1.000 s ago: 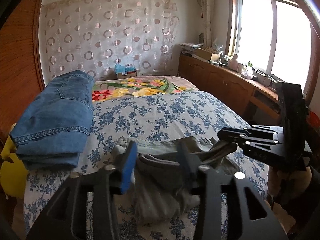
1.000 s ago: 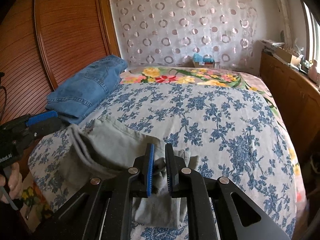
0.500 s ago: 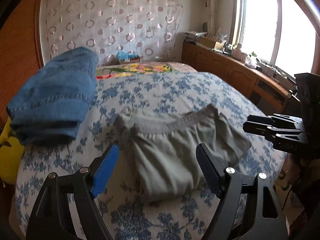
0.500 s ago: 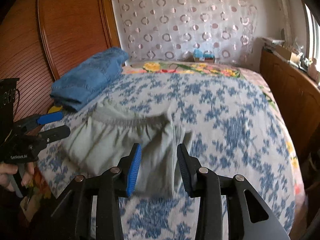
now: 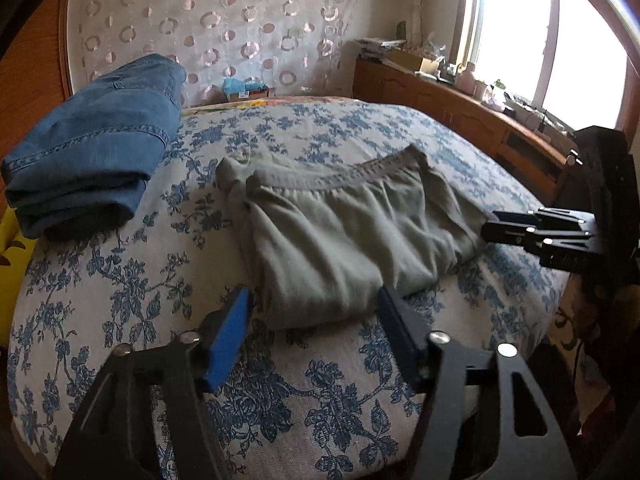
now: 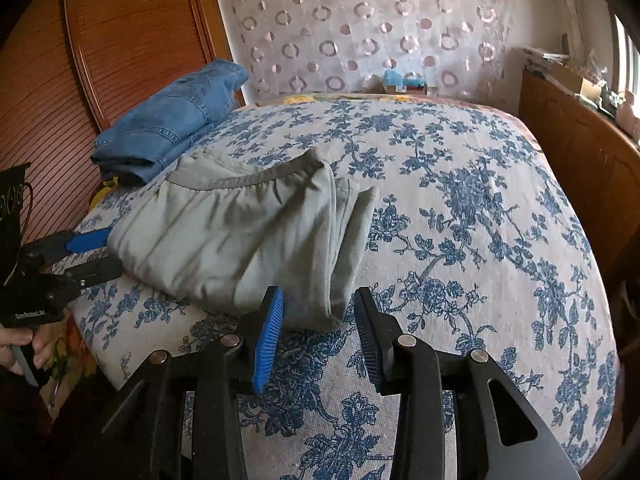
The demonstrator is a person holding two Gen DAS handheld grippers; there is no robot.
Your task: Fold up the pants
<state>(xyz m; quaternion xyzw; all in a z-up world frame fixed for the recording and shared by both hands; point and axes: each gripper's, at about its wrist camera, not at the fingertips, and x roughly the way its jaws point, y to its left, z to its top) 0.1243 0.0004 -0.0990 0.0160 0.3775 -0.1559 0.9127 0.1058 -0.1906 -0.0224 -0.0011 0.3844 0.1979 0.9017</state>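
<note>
Grey-green pants (image 5: 340,232) lie folded into a compact bundle on the bed, waistband on the far side; they also show in the right wrist view (image 6: 240,232). My left gripper (image 5: 312,316) is open and empty, just short of the bundle's near edge. My right gripper (image 6: 318,312) is open and empty at the bundle's near right corner. In the left wrist view the right gripper (image 5: 490,232) shows at the bundle's right side. In the right wrist view the left gripper (image 6: 104,252) shows at its left side.
A folded pile of blue jeans (image 5: 92,152) lies at the bed's left, beside a wooden wall panel (image 6: 132,36). The blue-flowered bedspread (image 6: 480,208) stretches right and far. A wooden cabinet (image 5: 452,116) with clutter runs under the window. A yellow object (image 5: 12,248) sits left.
Both grippers let go of the pants and opened, then drew back toward me. The pants now lie flat as a folded bundle instead of bunched in the jaws.
</note>
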